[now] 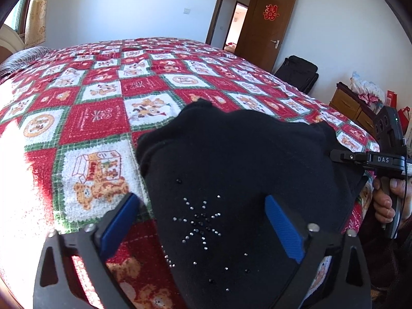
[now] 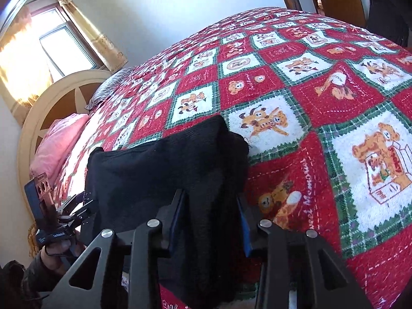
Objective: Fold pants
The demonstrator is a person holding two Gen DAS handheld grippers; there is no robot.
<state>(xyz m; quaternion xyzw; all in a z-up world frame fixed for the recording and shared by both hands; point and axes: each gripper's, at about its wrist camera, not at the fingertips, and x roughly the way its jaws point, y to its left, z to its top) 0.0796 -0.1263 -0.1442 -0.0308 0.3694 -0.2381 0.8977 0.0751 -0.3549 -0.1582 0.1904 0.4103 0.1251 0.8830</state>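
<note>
Black pants (image 1: 231, 159) with a rhinestone star pattern lie bunched on the red, white and green bear-print bedspread (image 1: 97, 118). My left gripper (image 1: 203, 206) is open, its blue pads (image 1: 283, 226) standing on either side of the fabric near the rhinestones. My right gripper (image 2: 211, 206) has its jaws wide around a thick fold of the pants (image 2: 164, 164), not closed tight. The right gripper also shows in the left wrist view (image 1: 345, 157) at the pants' right edge. The left gripper shows in the right wrist view (image 2: 79, 206) at the pants' left edge.
The bed fills both views. A pink pillow (image 2: 59, 141) and round headboard (image 2: 51, 97) are at the head end. A brown door (image 1: 265, 25), black suitcase (image 1: 296, 72) and wooden cabinet (image 1: 350, 105) stand beyond the bed's far side.
</note>
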